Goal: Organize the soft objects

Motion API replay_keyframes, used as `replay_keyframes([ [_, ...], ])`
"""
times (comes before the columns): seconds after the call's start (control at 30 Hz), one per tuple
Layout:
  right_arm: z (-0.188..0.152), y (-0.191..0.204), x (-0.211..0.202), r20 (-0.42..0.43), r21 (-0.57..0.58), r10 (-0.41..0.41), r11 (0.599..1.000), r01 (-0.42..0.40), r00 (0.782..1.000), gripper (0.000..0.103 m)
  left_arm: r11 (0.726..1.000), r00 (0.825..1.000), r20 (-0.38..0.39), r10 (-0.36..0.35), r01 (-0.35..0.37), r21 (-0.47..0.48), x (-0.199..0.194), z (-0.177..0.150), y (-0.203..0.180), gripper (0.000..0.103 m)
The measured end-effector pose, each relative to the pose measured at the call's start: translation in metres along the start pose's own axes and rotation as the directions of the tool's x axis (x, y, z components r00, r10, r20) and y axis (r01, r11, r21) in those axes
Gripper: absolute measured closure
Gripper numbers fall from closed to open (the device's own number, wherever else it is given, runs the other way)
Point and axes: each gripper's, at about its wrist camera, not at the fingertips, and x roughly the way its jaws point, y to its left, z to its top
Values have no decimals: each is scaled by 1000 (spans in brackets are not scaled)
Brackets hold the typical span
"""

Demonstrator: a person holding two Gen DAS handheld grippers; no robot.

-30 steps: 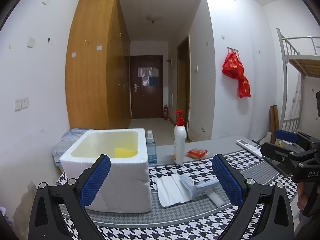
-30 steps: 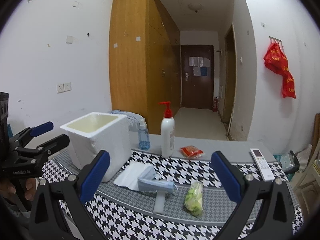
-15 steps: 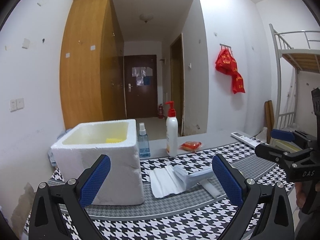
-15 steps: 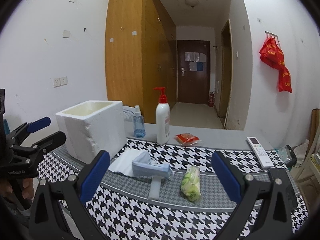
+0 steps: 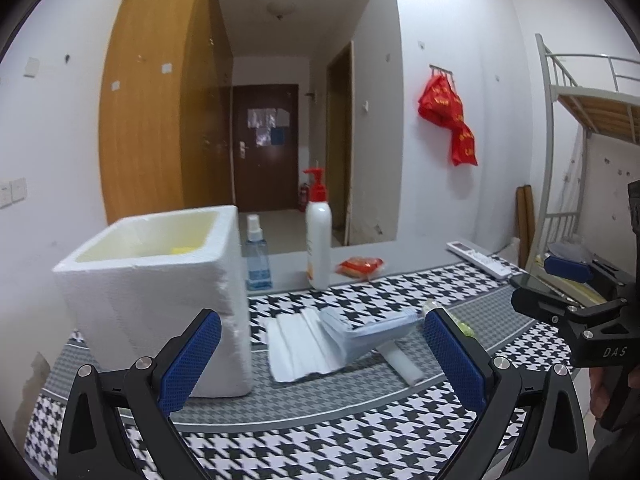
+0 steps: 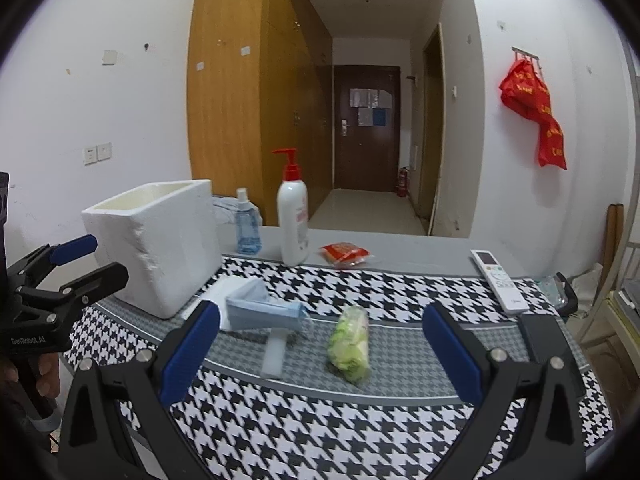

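— What's on the table?

— A chunky white foam box (image 6: 156, 248) on a houndstooth mat (image 6: 360, 420), with a pleated blue face mask (image 6: 260, 312) over a white foam block (image 6: 274, 352), and a soft green lettuce toy (image 6: 350, 342) in clear wrap.

— Any writing?

— "DAS" on the right gripper (image 5: 568, 292), "GenRobot.AI" on the left gripper (image 6: 72, 260).

— And the claws?

— Both spread wide, holding nothing. The mask and lettuce lie just ahead of the right one, between its blue ribbed pads (image 6: 190, 354); the box sits just before the left.
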Motion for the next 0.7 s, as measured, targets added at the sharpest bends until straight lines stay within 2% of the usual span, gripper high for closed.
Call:
replay_keyframes([
  [0.27, -9, -15, 13, -44, 24, -15, 1000, 16, 999, 1, 999, 998, -52, -34, 35, 27, 23, -1, -13, 1],
  [0.7, -18, -31, 40, -126, 73, -4, 997, 13, 992, 1, 997, 989, -140, -43, 51, 55, 56, -6, -22, 1],
])
